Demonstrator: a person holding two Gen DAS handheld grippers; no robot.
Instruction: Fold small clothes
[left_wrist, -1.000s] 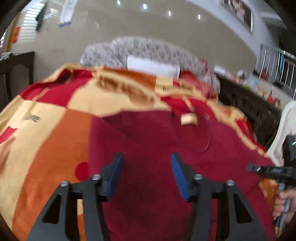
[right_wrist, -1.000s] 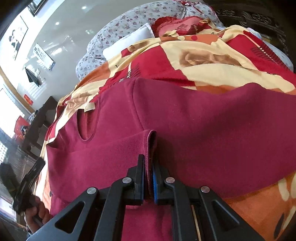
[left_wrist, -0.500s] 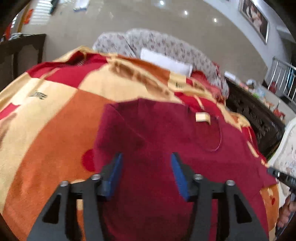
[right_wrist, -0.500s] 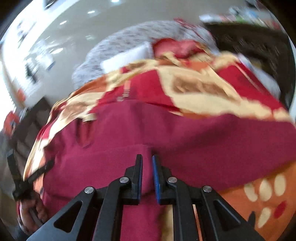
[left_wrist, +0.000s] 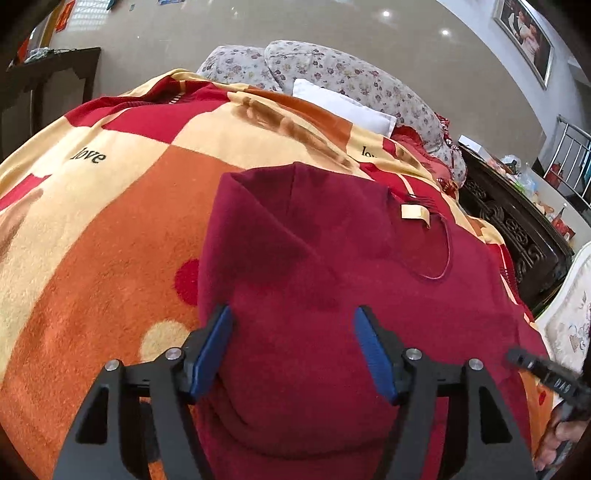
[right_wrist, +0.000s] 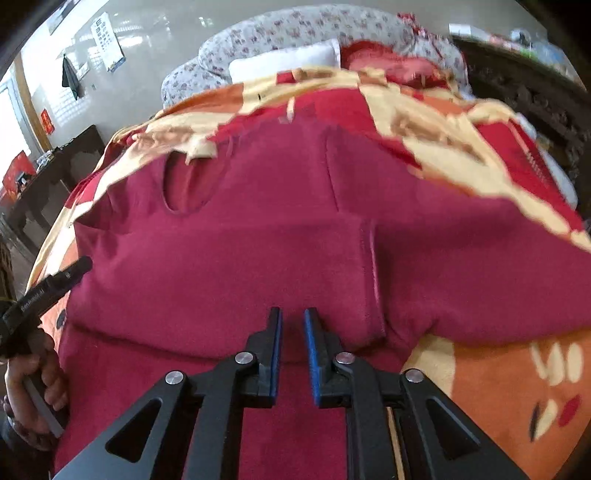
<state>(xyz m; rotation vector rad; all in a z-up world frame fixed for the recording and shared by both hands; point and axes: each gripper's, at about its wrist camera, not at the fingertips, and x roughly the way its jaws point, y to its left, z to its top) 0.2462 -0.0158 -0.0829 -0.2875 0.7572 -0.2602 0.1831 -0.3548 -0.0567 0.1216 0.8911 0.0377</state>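
A dark red sweater (left_wrist: 332, 266) lies flat on the bed, neckline (left_wrist: 428, 243) with a tan label away from me; one sleeve is folded over the body. It also shows in the right wrist view (right_wrist: 258, 236), where the folded sleeve's cuff (right_wrist: 373, 280) lies on the body. My left gripper (left_wrist: 291, 350) is wide open and empty above the sweater's lower part. My right gripper (right_wrist: 293, 343) stands slightly open with a narrow gap, empty, just above the fabric beside the cuff.
An orange, red and cream blanket (left_wrist: 110, 229) covers the bed. Floral pillows (left_wrist: 332, 74) and a white pillow (left_wrist: 343, 105) lie at the head. A dark carved wooden bed frame (left_wrist: 517, 229) runs along the right side. A dark table (left_wrist: 48, 81) stands far left.
My right gripper has let go of the sleeve cuff and parted slightly; the sleeve now lies folded on the body. My left gripper stayed open and moved back over the sweater.
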